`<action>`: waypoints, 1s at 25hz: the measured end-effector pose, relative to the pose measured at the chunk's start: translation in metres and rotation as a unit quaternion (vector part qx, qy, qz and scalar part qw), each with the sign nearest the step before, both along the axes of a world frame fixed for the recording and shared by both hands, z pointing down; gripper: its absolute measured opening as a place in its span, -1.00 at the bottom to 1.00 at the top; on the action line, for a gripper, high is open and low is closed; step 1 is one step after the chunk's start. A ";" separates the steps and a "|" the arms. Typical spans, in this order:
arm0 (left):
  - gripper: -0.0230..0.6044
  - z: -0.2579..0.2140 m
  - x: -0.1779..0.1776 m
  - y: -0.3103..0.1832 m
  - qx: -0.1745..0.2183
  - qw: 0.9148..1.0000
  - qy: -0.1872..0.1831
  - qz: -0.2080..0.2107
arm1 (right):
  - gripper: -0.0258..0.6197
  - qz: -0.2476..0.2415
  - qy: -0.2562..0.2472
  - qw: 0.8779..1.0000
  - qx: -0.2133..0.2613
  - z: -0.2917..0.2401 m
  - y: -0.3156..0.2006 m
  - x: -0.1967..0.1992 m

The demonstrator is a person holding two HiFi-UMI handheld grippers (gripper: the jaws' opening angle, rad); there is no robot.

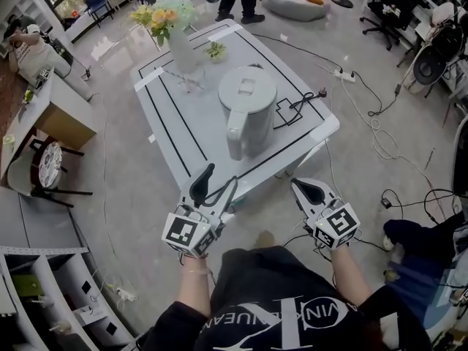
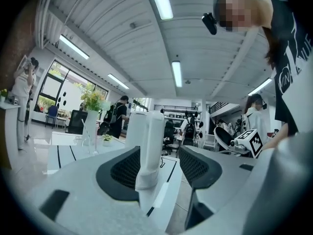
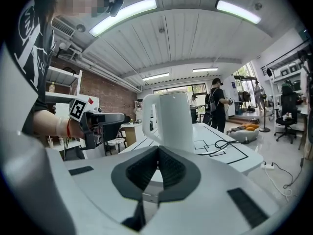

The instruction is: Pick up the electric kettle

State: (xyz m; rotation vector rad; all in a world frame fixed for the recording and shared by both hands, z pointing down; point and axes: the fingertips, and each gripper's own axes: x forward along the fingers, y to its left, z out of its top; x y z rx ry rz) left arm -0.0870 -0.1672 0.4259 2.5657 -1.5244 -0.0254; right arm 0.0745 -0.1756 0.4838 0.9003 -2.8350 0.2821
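Observation:
A white electric kettle point(image 1: 247, 110) stands on the low white table point(image 1: 183, 134), its handle turned toward the near edge. The kettle point(image 2: 146, 146) fills the middle of the left gripper view, handle first, and the kettle point(image 3: 168, 121) rises just beyond the jaws in the right gripper view. My left gripper point(image 1: 208, 179) is open, short of the table's near edge and just below the handle. My right gripper point(image 1: 310, 191) is shut and empty, off the table's near right corner. A black cord point(image 1: 296, 108) trails from the kettle across the table.
A vase of yellow and white flowers point(image 1: 173, 28) and a small plant point(image 1: 215, 50) stand at the table's far end. Cables and a power strip point(image 1: 345, 75) lie on the floor to the right. A wooden side table point(image 1: 62, 112) and a chair point(image 1: 47, 168) sit at left. People stand farther off.

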 end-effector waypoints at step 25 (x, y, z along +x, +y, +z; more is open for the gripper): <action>-0.21 -0.013 0.040 -0.081 -0.025 0.966 -0.027 0.255 | -0.92 0.013 0.011 0.999 -0.044 0.015 -0.060 -0.056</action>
